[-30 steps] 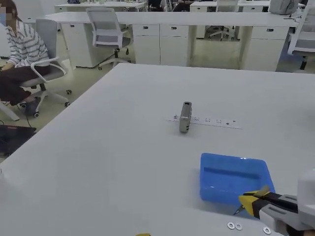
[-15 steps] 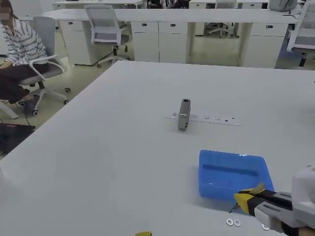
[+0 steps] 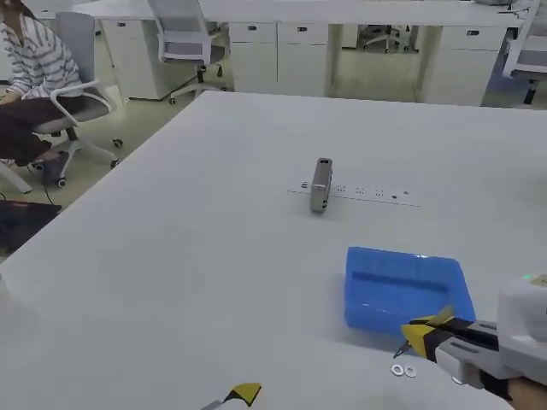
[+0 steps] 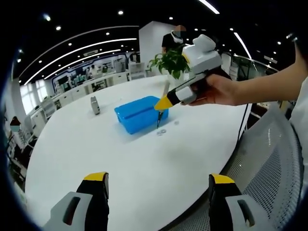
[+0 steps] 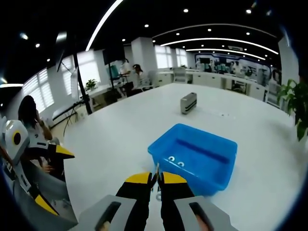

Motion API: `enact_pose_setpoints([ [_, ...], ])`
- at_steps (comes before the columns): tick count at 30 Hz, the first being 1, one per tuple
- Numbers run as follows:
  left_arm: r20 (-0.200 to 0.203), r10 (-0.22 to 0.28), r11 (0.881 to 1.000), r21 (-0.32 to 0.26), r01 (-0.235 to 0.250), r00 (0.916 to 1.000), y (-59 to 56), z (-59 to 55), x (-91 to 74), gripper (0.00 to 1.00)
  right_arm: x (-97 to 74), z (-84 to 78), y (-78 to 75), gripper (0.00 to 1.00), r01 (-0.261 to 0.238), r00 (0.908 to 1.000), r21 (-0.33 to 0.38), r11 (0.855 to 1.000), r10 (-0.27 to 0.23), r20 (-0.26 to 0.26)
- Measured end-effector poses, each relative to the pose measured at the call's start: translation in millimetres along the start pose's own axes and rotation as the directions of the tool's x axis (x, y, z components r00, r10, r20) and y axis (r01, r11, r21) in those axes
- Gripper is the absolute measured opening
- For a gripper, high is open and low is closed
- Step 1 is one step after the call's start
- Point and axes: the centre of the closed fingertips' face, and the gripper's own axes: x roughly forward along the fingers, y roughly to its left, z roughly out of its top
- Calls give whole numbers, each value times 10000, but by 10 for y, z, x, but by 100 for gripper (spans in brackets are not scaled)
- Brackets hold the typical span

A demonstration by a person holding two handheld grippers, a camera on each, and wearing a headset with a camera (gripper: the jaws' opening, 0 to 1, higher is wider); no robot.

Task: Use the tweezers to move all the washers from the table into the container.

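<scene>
A broad white surface (image 3: 214,256) carries only a few things. A shallow blue plastic container (image 3: 376,314) sits toward its near right part. Two small silver metal washers (image 3: 403,371) lie side by side on the bare top, just in front of the container. Farther back, a small grey metal block (image 3: 321,184) stands at the left end of a row of flush sockets (image 3: 376,194).

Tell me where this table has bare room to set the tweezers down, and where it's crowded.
Bare: the wide stretch of table left of the blue container and the grey block, and the far side beyond the socket strip. Crowded: the near edge in front of the container, where the washers lie beside the right gripper and its tweezers.
</scene>
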Motion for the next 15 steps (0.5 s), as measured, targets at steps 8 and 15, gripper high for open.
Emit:
enact_pose_setpoints([
  [8, -101, 97, 9999, 112, -96, 9999, 11, -12, 7, 87, 55, -92, -55, 3, 22, 9997, 33, 10000, -21, -241],
  [15, -90, 223, 9996, 152, -222, 9997, 29, -10, 7, 87, 82, -130, -122, 3, 144, 9988, -215, 9997, -154, -474],
])
